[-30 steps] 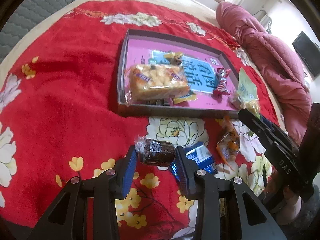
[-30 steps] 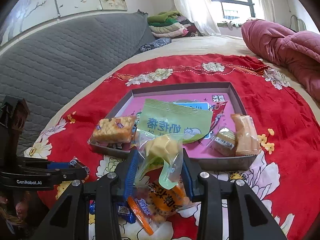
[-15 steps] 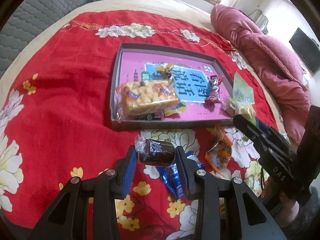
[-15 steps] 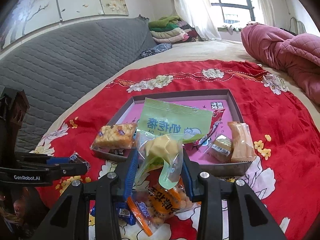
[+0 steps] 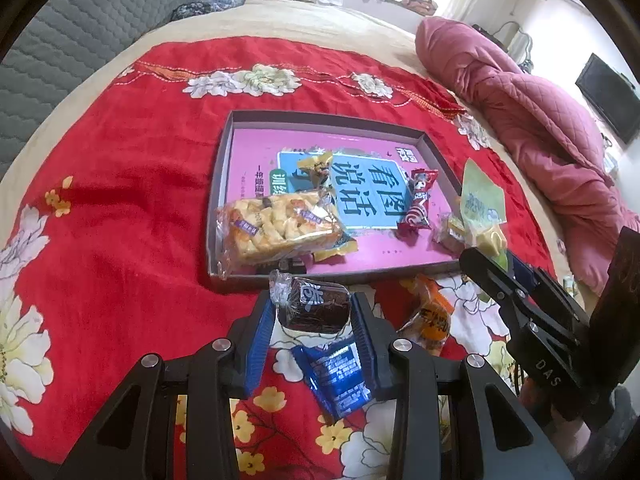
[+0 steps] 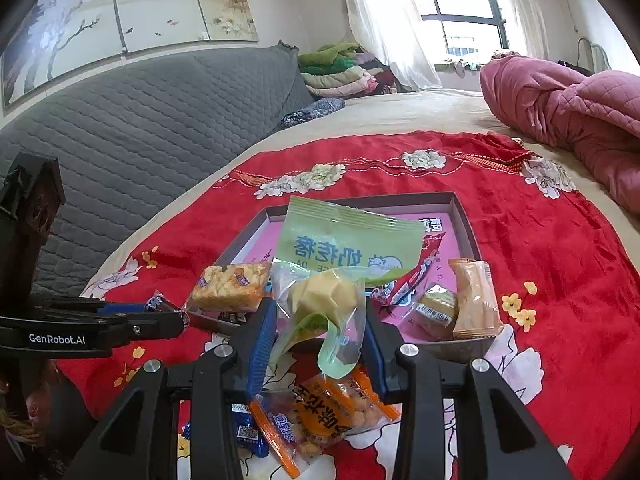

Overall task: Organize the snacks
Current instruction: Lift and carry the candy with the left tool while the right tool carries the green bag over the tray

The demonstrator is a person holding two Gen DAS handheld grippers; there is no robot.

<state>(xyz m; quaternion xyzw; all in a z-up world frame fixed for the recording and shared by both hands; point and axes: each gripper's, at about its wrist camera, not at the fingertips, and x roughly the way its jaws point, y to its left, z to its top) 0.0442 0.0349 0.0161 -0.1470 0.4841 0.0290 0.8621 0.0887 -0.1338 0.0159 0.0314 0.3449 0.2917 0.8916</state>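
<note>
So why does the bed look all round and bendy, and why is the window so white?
Left wrist view: the fisheye lens curves the red blanket and darkens the corners. Right wrist view: daylight washes out the window, yet the green snack bag stays sharp.

Red blanket point(image 5: 132, 184) with white and yellow flowers, grey tray point(image 5: 218, 184) with pink and blue floor, brown cake point(image 5: 314, 308), green packet point(image 6: 348, 248), orange bag point(image 6: 332, 412), blue wrapper point(image 5: 338, 380), pink quilt point(image 6: 560, 116)
</note>
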